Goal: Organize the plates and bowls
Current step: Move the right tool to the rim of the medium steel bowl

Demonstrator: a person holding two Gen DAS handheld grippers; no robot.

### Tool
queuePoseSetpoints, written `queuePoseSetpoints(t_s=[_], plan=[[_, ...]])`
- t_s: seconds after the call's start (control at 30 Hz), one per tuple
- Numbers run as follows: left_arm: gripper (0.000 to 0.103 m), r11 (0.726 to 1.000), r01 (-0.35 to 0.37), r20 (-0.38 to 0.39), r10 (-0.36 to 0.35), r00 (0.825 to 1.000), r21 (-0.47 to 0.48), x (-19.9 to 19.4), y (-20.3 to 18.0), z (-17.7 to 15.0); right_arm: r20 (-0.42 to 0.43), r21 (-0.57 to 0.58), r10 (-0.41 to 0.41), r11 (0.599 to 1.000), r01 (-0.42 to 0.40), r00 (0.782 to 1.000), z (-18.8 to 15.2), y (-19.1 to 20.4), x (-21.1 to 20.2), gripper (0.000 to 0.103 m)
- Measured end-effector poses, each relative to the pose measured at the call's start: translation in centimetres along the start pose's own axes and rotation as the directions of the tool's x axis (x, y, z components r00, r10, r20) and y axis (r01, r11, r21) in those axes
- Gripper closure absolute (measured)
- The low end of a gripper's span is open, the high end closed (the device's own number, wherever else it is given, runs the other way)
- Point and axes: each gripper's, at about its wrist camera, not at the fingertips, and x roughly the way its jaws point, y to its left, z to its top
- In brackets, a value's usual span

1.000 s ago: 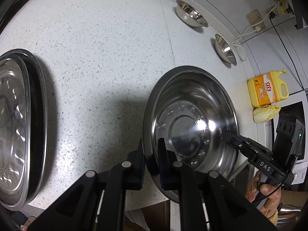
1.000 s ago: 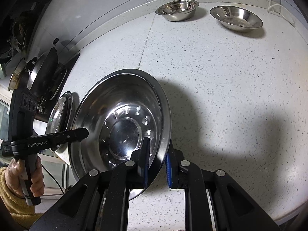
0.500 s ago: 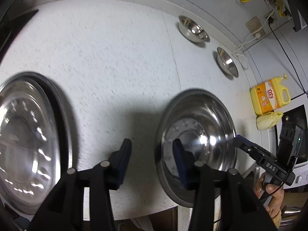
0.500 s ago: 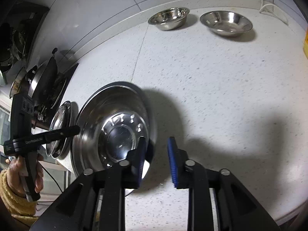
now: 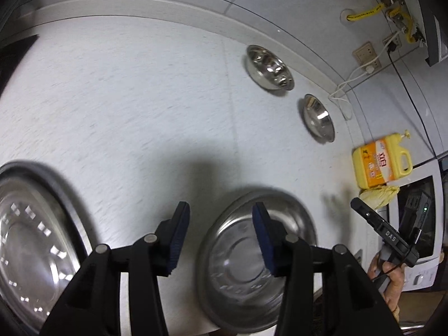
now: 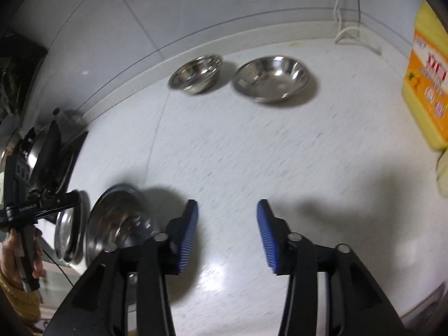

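Desk (image 5: 140, 106): big bowl (image 5: 252, 263) at near edge, empty; two bowls (image 6: 196, 74) (image 6: 273, 78) by wall, empty. Left hand-held gripper (image 5: 218, 238) wide; right hand-held gripper (image 6: 226, 238) just opening; nothing between either. Left view only: plate (image 5: 33, 252) (large, blurred).

Large tray (image 5: 42, 238) cut off at left edge, detergent jug (image 6: 428, 84) cropped right

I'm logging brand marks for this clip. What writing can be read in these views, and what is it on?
"DAS": on the right gripper, seen from the left wrist camera.
Light lettering on the left gripper: too blurred to read.
Red characters on the yellow detergent jug: blurred, unreadable.
Nothing else carries text.
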Motion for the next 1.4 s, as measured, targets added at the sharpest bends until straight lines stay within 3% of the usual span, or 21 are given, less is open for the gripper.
queuePoseSetpoints(t_s=[0.17,0.33,0.63,0.97,1.2,1.3,1.4], plan=[[0.052,0.997,0.076,-0.017,-0.076,0.997,0.007,2.4,-3.2,4.0,0.011,-0.017,-0.052,0.999,0.052,0.999,3.5,-1.7,0.2,0.051],[0.049,0.993,0.107,-0.036,-0.105,0.994,0.044,5.5,-6.0,7.0,0.017,-0.019,-0.076,0.997,0.077,0.997,7.6,-3.9,1.6,0.045],[0.049,0.975,0.216,-0.054,-0.213,0.975,0.054,11.3,-9.4,11.2,0.016,-0.003,-0.101,0.995,0.102,0.995,12.4,-6.7,5.5,0.045],[0.049,0.955,0.295,-0.057,-0.294,0.954,0.014,16.5,-11.6,13.1,0.012,0.045,-0.106,0.993,0.105,0.994,16.5,-9.6,9.6,0.045],[0.049,0.956,0.292,-0.048,-0.291,0.956,0.015,19.3,-13.9,13.7,-0.001,0.040,-0.078,0.996,0.078,0.997,17.1,-10.3,11.2,0.045],[0.049,0.961,0.277,-0.051,-0.276,0.960,0.014,20.5,-14.5,13.8,-0.003,0.024,-0.075,0.997,0.075,0.997,17.2,-10.2,11.7,0.049],[0.050,0.962,0.272,-0.057,-0.271,0.961,0.004,21.5,-15.1,14.0,-0.020,0.011,-0.053,0.999,0.053,0.998,17.1,-10.1,12.3,0.067]])
